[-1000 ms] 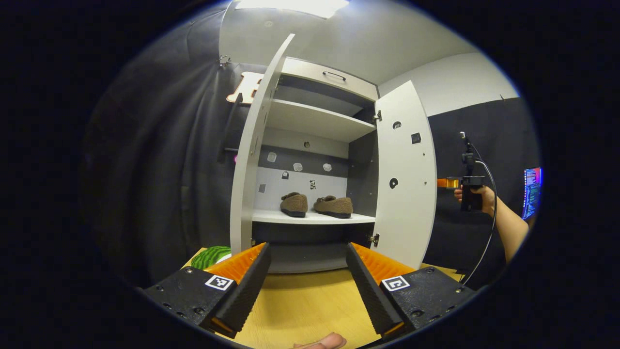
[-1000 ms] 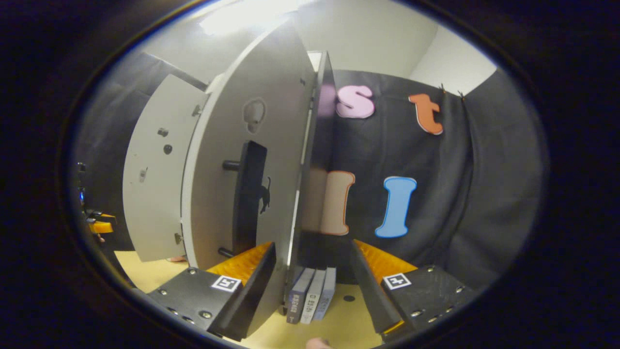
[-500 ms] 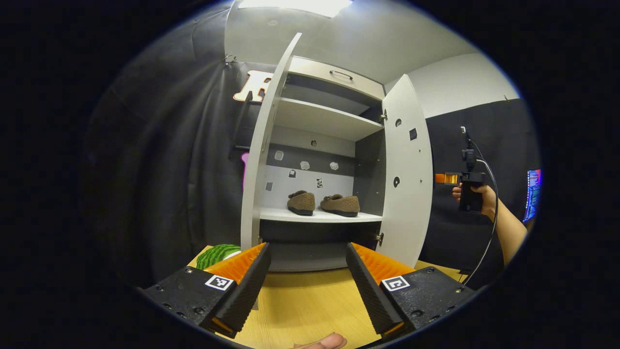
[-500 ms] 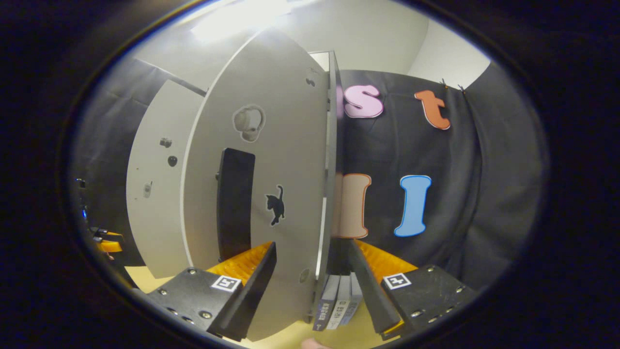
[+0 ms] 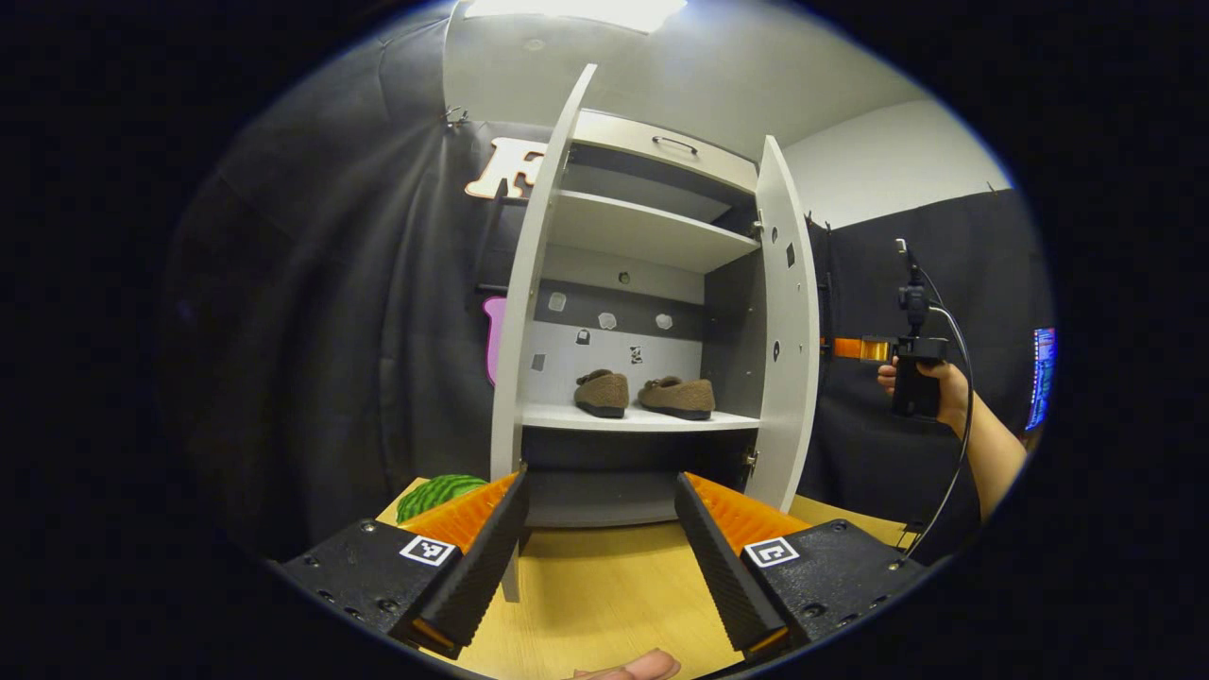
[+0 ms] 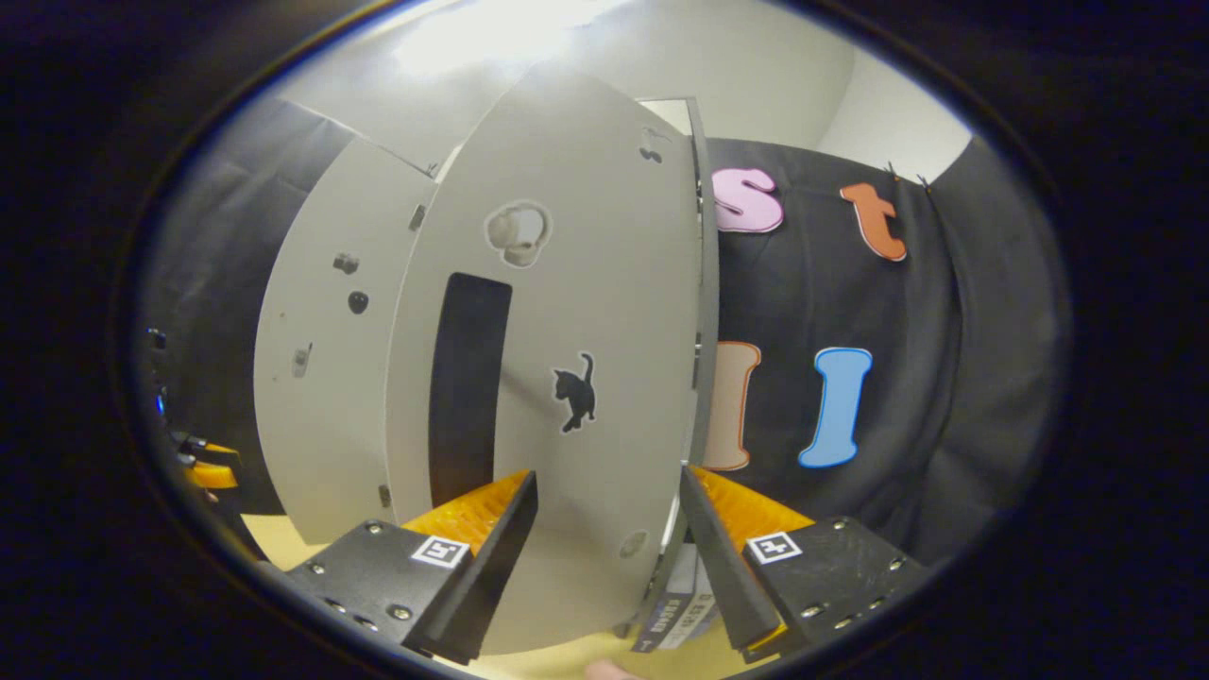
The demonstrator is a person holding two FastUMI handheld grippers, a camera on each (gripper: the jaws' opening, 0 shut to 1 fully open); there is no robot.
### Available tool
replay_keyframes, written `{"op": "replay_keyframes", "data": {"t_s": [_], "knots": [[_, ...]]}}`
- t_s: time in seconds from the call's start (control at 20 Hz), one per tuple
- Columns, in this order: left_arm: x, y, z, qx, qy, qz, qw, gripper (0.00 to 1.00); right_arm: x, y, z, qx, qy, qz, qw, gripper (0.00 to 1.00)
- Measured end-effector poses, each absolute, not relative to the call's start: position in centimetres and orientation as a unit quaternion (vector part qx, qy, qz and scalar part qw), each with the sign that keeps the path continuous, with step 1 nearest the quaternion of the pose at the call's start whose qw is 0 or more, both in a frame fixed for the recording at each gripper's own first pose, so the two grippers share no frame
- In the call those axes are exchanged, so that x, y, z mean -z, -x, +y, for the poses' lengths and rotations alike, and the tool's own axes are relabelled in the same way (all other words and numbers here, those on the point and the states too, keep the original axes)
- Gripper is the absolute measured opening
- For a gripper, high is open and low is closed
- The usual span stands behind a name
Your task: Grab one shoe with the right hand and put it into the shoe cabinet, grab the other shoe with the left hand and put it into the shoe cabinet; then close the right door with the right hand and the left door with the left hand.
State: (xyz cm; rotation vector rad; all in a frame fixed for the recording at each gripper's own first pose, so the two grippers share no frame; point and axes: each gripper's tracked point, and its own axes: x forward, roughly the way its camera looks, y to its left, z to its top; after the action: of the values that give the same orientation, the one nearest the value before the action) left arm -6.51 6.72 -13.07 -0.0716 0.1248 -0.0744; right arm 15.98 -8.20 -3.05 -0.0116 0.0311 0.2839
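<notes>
Brown shoes (image 5: pixel 645 395) sit side by side on the shoe cabinet (image 5: pixel 652 236) shelf in the left gripper view, beyond the spread, empty left gripper (image 5: pixel 600 548). Right gripper view: the right door (image 6: pixel 567 378) outside face, with a black handle (image 6: pixel 465 389), stands just ahead of the spread right gripper (image 6: pixel 609 557).

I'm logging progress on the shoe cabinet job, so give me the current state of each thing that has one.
Right door: partly closed, right gripper at its outer face.
Left door: open.
Shoes: both on the lower shelf, side by side.
Drawer: shut.
Left gripper: open, holding nothing.
Right gripper: open, holding nothing.
</notes>
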Motion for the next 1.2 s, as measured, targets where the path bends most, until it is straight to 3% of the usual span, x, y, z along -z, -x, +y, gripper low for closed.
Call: {"op": "replay_keyframes", "data": {"t_s": [0.25, 0.35, 0.6, 0.65, 1.05, 1.1, 1.2], "knots": [[12.9, 7.0, 8.2, 0.018, 0.043, 0.072, 0.996, 0.96, 2.9, -15.1, -3.5, -0.186, -0.036, 0.003, 0.982, 0.92], [12.7, 7.4, 9.2, 0.004, 0.03, 0.072, 0.997, 0.92, 2.7, -14.3, -3.6, -0.172, -0.036, -0.008, 0.984, 0.96], [11.4, 7.6, 11.3, -0.029, -0.004, 0.057, 0.998, 0.95, 5.1, -10.8, -3.8, -0.138, -0.027, 0.013, 0.99, 0.98], [11.2, 7.6, 12.0, -0.039, -0.013, 0.057, 0.998, 0.91, 5.7, -9.9, -4.0, -0.127, -0.034, 0.022, 0.991, 0.98], [9.3, 5.5, 19.4, -0.103, 0.002, 0.067, 0.992, 0.95, 9.2, -3.8, -4.4, -0.066, -0.038, 0.049, 0.996, 0.99], [9.2, 4.8, 20.1, -0.101, 0.008, 0.069, 0.992, 0.92, 9.6, -3.2, -4.2, -0.062, -0.04, 0.049, 0.996, 0.99], [9.2, 3.3, 21.5, -0.091, 0.027, 0.081, 0.992, 0.95, 10.4, -2.0, -3.7, -0.066, -0.051, 0.055, 0.995, 0.99]]}}
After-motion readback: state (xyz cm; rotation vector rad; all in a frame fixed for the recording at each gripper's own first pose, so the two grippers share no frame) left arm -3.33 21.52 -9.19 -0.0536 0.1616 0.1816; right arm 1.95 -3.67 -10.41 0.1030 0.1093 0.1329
